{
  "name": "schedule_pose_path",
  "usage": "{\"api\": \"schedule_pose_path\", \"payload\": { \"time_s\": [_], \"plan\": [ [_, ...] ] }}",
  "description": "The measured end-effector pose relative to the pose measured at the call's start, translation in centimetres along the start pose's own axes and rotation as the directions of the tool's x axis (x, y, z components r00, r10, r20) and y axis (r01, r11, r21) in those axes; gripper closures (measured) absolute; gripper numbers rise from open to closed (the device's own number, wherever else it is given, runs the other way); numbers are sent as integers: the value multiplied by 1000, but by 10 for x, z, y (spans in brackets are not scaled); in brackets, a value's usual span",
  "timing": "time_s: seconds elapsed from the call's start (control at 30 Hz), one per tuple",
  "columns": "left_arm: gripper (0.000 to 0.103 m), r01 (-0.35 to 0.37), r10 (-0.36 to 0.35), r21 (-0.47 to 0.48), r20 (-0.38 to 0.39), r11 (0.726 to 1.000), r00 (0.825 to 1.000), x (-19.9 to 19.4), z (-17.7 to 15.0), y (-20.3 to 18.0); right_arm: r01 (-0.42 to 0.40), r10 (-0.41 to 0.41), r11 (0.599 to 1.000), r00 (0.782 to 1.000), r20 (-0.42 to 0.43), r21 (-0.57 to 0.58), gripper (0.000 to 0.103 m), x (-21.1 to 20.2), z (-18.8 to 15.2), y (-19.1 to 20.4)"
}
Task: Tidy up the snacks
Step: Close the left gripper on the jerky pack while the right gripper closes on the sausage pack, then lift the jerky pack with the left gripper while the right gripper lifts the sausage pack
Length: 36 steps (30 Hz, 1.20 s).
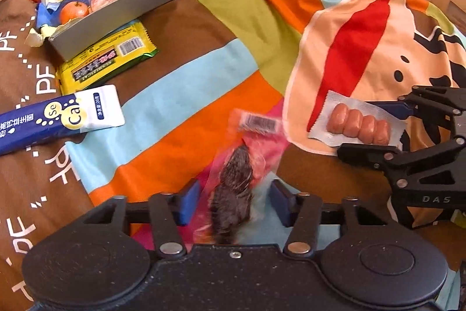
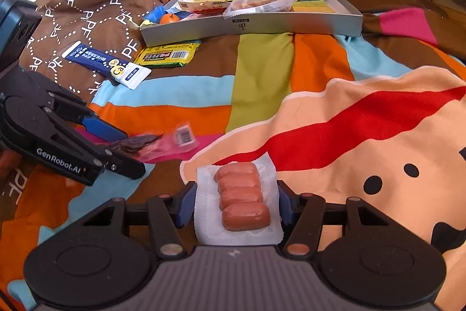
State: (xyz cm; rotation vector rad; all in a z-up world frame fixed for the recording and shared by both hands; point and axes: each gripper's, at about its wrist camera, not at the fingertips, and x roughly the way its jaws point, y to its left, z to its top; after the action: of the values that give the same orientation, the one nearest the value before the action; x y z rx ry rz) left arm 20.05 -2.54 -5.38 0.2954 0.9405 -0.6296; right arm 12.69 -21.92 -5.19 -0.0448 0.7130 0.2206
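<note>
Both grippers are carrying 1 snack each above the colourful bedspread [image 2: 262,69].

Your left gripper [image 1: 234,201] is holding a pink packet of dark dried snack [image 1: 236,179] between its blue pads; whether the jaws are fully pinching it, you cannot tell, as a gap is showing on each side. Your right gripper [image 2: 236,203] is closing its jaws against the edges of a white sausage pack [image 2: 241,200] holding 4 small sausages. The grey tray [image 2: 262,22] is sitting at the far side, with snacks lying inside. A yellow packet [image 2: 167,56] is lying just beside its front wall, and a blue stick sachet [image 2: 104,64] is lying near that.
</note>
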Motion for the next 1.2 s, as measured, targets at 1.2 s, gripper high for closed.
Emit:
{"api": "schedule_pose_path", "payload": {
  "time_s": [1.2],
  "plan": [
    [55, -18, 78, -283, 203, 959, 976, -20, -15, -13, 60, -33, 978, 991, 131, -202, 46, -13, -13, 29]
  ]
}}
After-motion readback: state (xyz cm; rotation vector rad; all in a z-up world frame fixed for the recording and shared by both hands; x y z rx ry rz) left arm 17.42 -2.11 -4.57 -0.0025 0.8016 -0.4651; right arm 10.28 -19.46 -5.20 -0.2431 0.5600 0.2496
